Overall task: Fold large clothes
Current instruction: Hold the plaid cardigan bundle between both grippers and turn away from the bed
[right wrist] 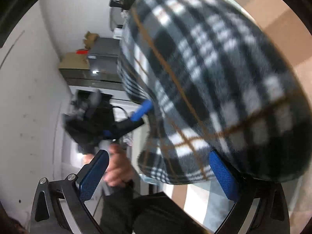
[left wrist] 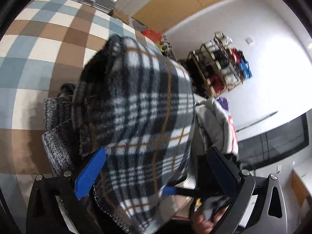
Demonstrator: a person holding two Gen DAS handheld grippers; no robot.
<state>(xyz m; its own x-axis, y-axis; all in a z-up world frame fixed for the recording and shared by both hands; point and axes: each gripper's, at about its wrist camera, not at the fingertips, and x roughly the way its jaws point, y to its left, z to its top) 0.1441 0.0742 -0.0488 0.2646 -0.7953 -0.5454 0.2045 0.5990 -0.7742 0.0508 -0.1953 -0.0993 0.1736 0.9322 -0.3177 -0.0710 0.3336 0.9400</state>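
**Left wrist view: plaid fleece bundled and lifted, fold nearly finished**

Left wrist view shows the plaid fleece garment [left wrist: 148, 117] gathered into a thick, rounded bundle, hanging above the checked floor mat [left wrist: 39, 44]. Beside the fleece, toward the mat, lie two grey knitted pieces [left wrist: 56, 117], apparently already folded. Beyond the fleece, a heap of pale clothing [left wrist: 218, 120] sits unfolded, so more garments seem to wait.

The left gripper [left wrist: 156, 173] has its jaws spread wide with the fleece bulging between them; whether the pads press on the cloth I cannot tell.

In the right wrist view, the right gripper [right wrist: 161, 177] stands with jaws fully apart. The fleece rests against one blue pad [right wrist: 222, 175], while the other pad is clear of it, so nothing is clamped there.

My judgement: the folding of this fleece is largely done, and what remains is setting it down by the knitted pieces, then starting on the pale heap.
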